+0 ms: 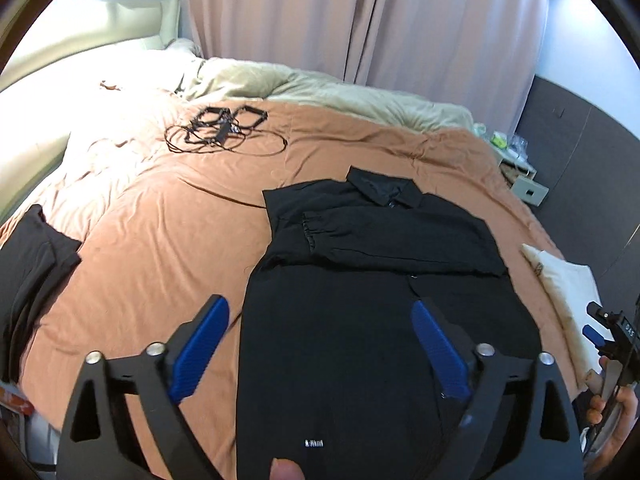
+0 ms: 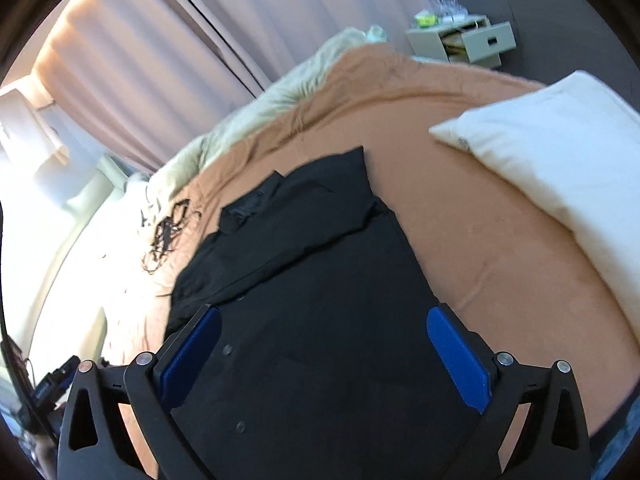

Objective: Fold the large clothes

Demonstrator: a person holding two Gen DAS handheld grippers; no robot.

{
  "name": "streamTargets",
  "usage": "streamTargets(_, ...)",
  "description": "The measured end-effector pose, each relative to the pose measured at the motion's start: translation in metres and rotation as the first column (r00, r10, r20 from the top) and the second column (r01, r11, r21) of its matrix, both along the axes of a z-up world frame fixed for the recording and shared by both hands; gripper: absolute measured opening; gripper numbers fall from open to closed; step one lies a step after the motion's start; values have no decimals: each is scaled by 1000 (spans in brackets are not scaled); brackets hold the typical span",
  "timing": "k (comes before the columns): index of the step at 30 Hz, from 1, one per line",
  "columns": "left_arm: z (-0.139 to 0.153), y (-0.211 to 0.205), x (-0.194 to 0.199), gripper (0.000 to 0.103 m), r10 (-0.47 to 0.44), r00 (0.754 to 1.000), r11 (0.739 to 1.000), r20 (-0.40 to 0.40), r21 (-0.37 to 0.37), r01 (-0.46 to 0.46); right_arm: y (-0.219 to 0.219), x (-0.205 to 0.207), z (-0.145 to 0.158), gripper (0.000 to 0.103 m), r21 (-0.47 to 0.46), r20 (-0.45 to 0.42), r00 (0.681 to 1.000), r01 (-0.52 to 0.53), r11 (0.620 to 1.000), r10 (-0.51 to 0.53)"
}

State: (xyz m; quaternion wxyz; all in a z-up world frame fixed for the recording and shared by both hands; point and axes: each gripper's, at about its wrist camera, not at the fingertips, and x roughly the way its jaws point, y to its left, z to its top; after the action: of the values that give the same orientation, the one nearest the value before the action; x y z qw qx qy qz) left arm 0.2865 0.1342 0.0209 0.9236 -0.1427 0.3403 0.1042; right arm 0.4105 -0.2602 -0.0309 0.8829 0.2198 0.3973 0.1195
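A black collared shirt [image 1: 360, 320] lies flat on the orange bedspread [image 1: 160, 220], collar at the far end and both sleeves folded across the chest. It also shows in the right wrist view [image 2: 312, 300]. My left gripper [image 1: 320, 308] is open and empty above the shirt's lower left part, its blue pads [image 1: 202, 348] wide apart. My right gripper [image 2: 324, 316] is open and empty above the shirt's lower part. The right gripper also shows at the far right of the left wrist view [image 1: 600, 328].
A second dark garment [image 1: 28, 272] lies folded at the bed's left edge. Black cables [image 1: 224, 128] lie on the far side of the bed. A white pillow [image 2: 560, 160] lies to the right. A pale duvet [image 1: 320, 84], curtains and a bedside table [image 2: 464, 38] stand behind.
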Motion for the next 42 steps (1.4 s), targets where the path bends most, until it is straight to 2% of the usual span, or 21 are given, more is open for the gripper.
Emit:
streamTargets(3,8,-4,-25,97,-1,999,1000,40,-18,1,-5,-30,24,103,-9,38,999,14,1000,-14)
streamTargets(4,11,-6,-36,102,1,998,1000,60,-15,0,-6,-39,30,103,-19,46,999,15,1000,-14)
streamTargets(7,19,-9,-64,103,4,994,1000,110,-6,-3,-7,-63,44,103,-44,65,998,19,999,-16)
streamTargets(16,30,-18,-147,103,-8,974,1000,228,6,7,-10,-123,63,103,-20,129,992,-16,1000,19)
streamTargets(22,26,-22,-188,103,-3,972,1000,235,-13,6,-5,-156,71,103,-111,161,986,-25,993,43)
streamTargets(30,13,-31,-233,103,-8,978,1000,208,-13,10,-11,-197,70,103,-138,154,985,-57,989,79)
streamTargets(35,1,-36,-257,103,-19,986,1000,165,26,15,-22,-223,61,103,-116,132,988,-71,991,86)
streamTargets(42,-12,-26,-278,103,12,986,1000,164,20,-15,-28,-237,47,103,-156,155,980,-96,983,120)
